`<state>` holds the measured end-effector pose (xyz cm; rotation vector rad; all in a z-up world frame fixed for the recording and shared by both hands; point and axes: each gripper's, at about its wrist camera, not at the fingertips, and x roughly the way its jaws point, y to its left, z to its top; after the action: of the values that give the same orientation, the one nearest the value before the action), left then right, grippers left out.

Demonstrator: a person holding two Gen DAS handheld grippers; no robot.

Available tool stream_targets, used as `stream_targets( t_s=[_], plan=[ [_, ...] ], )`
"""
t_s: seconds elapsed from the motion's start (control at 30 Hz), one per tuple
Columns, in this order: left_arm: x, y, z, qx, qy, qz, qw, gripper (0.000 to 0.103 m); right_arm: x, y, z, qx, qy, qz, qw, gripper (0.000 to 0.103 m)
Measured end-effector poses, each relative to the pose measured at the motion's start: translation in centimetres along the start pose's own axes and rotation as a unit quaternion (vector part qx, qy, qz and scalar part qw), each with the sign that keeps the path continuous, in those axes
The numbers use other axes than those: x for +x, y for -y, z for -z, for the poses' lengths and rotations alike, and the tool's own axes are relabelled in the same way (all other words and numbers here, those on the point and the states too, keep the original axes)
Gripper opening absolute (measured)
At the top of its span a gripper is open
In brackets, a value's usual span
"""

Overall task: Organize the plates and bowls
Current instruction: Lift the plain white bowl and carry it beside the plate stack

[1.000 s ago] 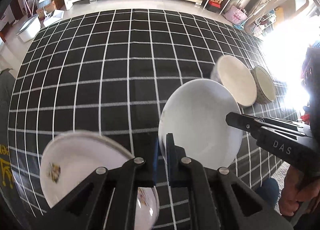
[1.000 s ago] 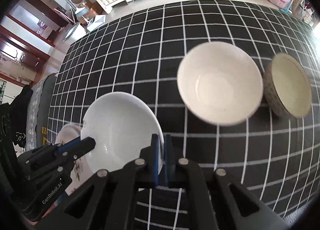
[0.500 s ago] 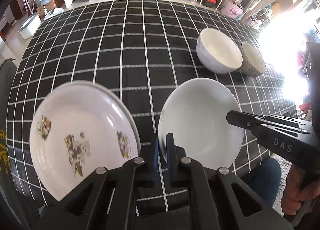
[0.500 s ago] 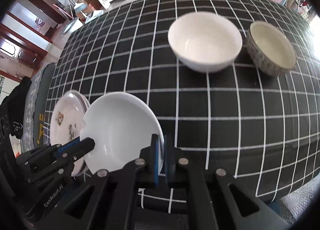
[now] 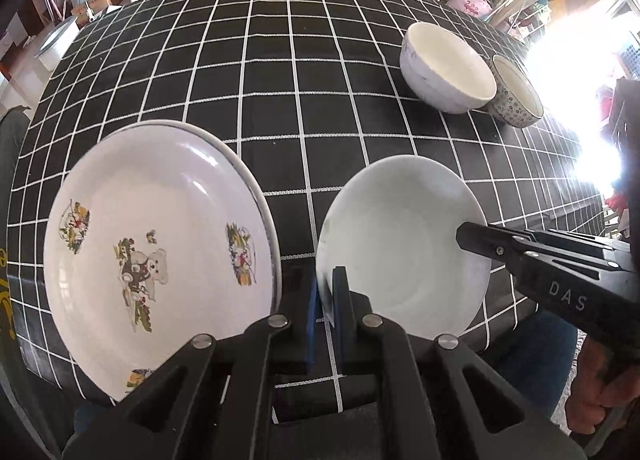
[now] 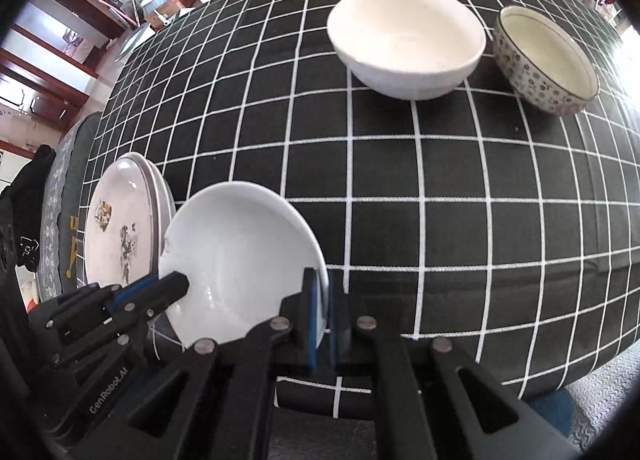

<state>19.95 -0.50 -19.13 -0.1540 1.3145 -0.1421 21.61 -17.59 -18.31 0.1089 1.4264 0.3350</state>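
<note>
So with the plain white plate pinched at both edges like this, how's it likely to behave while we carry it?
The plain white plate looks glazed and glossy, so it may slip in the thin rim pinches of the left gripper and right gripper. It keeps its shape held at opposite edges, so it is probably stiff. Likely ceramic: a drop onto the patterned plates could chip it.

Plain white plate (image 5: 404,244) aloft beside stacked printed plates (image 5: 160,244)

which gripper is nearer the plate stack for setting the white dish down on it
Left. Both grippers are shut on the white dish's rim, but the left gripper pinches the edge right beside the plate stack; the right gripper holds the far side.
</note>
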Motion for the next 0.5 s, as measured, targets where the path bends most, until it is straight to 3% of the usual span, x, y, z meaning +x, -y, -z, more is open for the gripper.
stream_targets(
  t_s=[0.5],
  plan=[
    [0.47, 0.14, -0.05, -0.001, -0.004, 0.009, 1.0, 0.006, 0.18, 0.49, 0.24, -0.008, 0.003, -0.003, 1.0, 0.008]
  ],
)
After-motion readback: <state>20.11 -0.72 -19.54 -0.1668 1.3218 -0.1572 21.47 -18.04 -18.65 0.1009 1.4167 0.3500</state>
